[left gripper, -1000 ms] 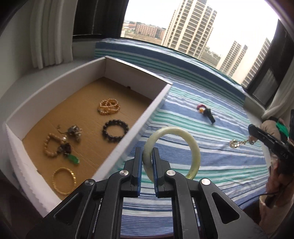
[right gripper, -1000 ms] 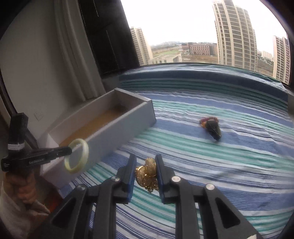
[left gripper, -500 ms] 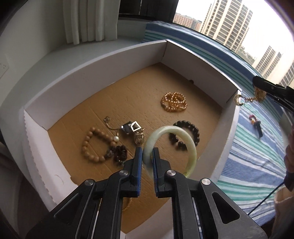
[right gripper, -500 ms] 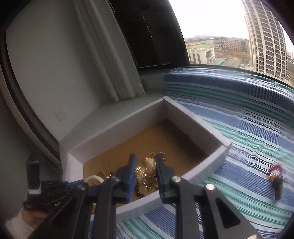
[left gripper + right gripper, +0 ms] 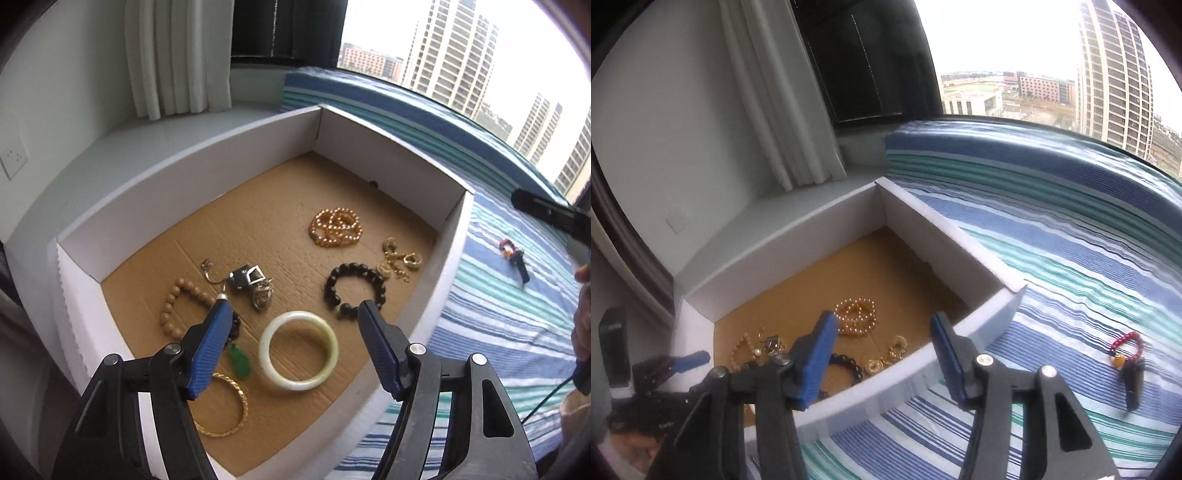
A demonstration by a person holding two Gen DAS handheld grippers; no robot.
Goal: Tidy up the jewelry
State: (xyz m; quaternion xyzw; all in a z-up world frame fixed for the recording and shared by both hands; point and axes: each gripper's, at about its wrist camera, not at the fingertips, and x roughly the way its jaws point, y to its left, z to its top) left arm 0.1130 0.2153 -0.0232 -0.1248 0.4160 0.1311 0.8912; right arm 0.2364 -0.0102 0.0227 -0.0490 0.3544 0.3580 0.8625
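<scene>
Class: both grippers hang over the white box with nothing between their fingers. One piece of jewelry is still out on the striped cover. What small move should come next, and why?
Probably swing the right gripper, jaws opening and empty, toward the red bead bracelet on the striped cover; it is the only piece outside the box. The jade bangle already lies inside.

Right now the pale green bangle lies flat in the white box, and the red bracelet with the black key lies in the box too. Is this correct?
Not quite. The pale green bangle does lie flat in the white box, but the red bracelet with the black key lies outside it, on the striped cloth, as the right wrist view shows.
</scene>
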